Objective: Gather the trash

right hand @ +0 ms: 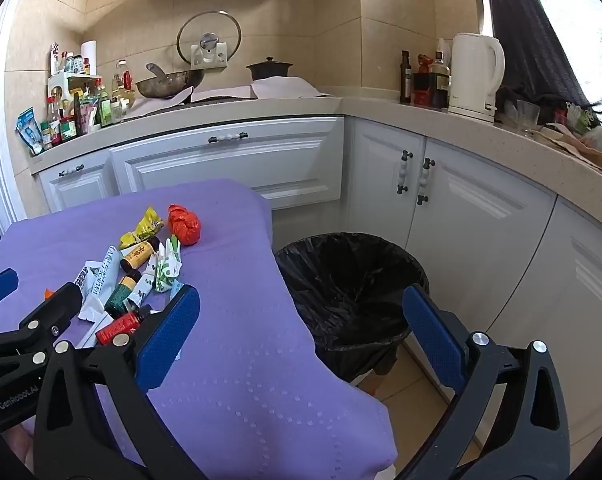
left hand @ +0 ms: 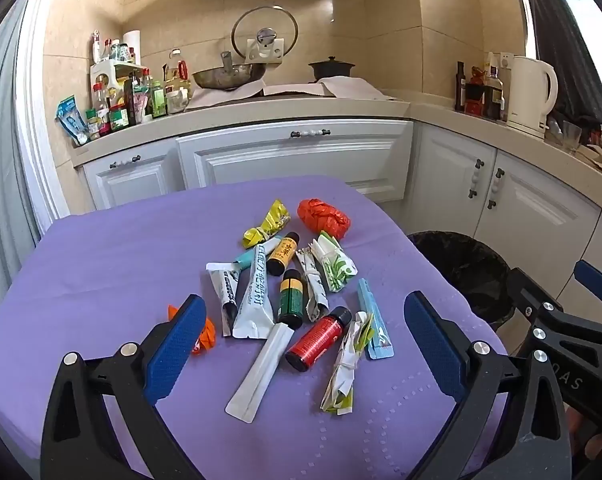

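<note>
1. Your left gripper tilts down over the near part of the table, jaws spread as wide as they go, holding nothing. The pile of trash lies ahead of it, and the red bottle and a white sachet sit in the gap between the blue pads without touching them.

2. Your right gripper also tilts down, held just to the right of the left one, over the table's right edge. Its jaws are fully apart and empty; the left pad hangs above the cloth, the right pad above the floor beside the bin.

3. The trash sits in one loose cluster on the purple tablecloth: a yellow wrapper and a red crumpled bag at the far side, small bottles with orange and green labels in the middle, and tubes, sachets and knotted paper wrappers around them. An orange scrap lies apart on the left, partly hidden by the left pad.

4. The bin, lined with a black bag, stands on the floor just beside the table's right edge.

5. Beyond are white cabinets under a beige counter with a wok, a dark pot, a glass lid against the tiled wall, condiment bottles on the left and a white kettle on the right.
</note>
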A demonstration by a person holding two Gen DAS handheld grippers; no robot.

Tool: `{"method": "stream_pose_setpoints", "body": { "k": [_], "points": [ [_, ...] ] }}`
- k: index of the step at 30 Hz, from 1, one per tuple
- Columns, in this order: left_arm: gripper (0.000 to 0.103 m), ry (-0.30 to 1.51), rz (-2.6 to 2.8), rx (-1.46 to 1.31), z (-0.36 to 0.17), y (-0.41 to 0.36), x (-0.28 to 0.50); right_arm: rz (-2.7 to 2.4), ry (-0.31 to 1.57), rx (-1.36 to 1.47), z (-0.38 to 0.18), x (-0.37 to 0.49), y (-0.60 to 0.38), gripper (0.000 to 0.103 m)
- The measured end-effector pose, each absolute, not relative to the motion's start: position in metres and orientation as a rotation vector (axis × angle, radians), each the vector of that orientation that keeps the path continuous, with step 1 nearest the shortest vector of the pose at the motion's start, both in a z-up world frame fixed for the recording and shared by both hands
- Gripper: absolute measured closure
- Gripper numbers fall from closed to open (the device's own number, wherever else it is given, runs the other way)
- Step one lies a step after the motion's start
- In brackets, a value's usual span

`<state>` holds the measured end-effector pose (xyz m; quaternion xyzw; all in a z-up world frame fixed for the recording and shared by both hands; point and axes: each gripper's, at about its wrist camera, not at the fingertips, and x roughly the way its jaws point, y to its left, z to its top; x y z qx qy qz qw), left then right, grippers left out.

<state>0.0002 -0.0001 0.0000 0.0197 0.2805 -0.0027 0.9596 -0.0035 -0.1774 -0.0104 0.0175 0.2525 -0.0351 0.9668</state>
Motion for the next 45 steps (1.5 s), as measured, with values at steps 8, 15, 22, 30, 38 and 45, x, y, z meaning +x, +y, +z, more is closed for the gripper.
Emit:
{"method": "stream_pose_setpoints", "body": {
  "k": [8,15,22,30,38,45],
  "points": [
    [0.007,0.553,0.002,0.041,0.003,-0.004,-0.005,-0.069,0.509,0.038,-0.009,-0.004,-0.179,0.004],
    [0.007,0.553,-0.004,0.043,0.003,-0.002,-0.004,-0.070,0.509,0.038,-0.008,-0.004,-0.179,0.004],
    [0.007,0.555,0.001,0.038,0.007,-0.003,-0.003,-0.070,0.510,0.039,-0.009,-0.003,-0.180,0.004],
    [0.007,0.560,-0.004,0.037,0.006,-0.002,0.001,-0.070,0.512,0.037,-0.009,-0.002,-0.180,0.004],
    [0.007,0.563,-0.002,0.032,0.005,-0.002,0.002,-0.072,0.512,0.037,-0.009,-0.001,-0.182,0.004],
    [0.007,0.568,-0.002,0.035,0.004,-0.002,0.003,-0.073,0.515,0.037,-0.011,0.001,-0.187,0.004]
  ]
}}
